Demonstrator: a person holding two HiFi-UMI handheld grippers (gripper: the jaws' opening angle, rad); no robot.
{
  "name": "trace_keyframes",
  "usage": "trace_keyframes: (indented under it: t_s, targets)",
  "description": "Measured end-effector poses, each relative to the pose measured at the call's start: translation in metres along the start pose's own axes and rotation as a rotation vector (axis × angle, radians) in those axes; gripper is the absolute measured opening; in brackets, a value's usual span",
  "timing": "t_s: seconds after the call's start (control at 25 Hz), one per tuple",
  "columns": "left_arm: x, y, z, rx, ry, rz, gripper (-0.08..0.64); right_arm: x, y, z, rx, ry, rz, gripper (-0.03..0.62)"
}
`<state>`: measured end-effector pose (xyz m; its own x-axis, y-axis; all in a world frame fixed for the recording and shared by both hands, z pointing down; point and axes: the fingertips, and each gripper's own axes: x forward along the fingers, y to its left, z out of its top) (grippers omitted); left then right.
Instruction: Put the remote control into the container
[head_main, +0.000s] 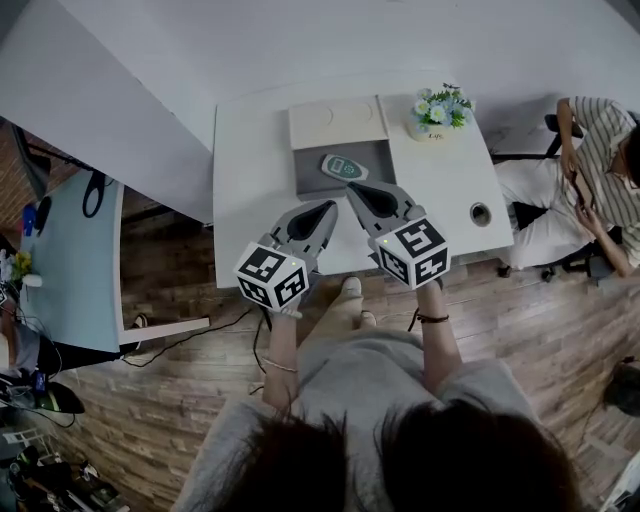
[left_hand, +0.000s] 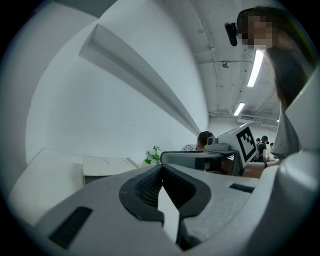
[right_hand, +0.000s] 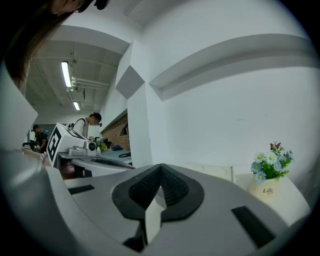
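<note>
The remote (head_main: 344, 167) lies inside the container (head_main: 310, 172), so the task looks done. Your left gripper (head_main: 326, 208) and right gripper (head_main: 357, 192) hang just before the container's near edge, each with its jaws pressed together on nothing. All you seem to have left is drawing back.

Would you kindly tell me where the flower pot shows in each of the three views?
Head view: flower pot at upper middle, right of centre.
Left gripper view: flower pot at centre, just above the jaws.
Right gripper view: flower pot at lower right.
Shared landmark: the beige lid, to its left in every view.
</note>
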<state>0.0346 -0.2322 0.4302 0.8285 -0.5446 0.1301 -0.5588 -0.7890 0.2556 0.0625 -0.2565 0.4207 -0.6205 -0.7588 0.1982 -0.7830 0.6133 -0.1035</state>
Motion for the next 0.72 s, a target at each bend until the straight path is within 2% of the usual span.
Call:
trace_keyframes:
  t_s: [0.72]
  targets:
    - [-0.038, -0.051, 0.010, 0.068, -0.054, 0.001, 0.003, -0.048, 0.042, 0.010, -0.061, -0.058, -0.003, -0.002]
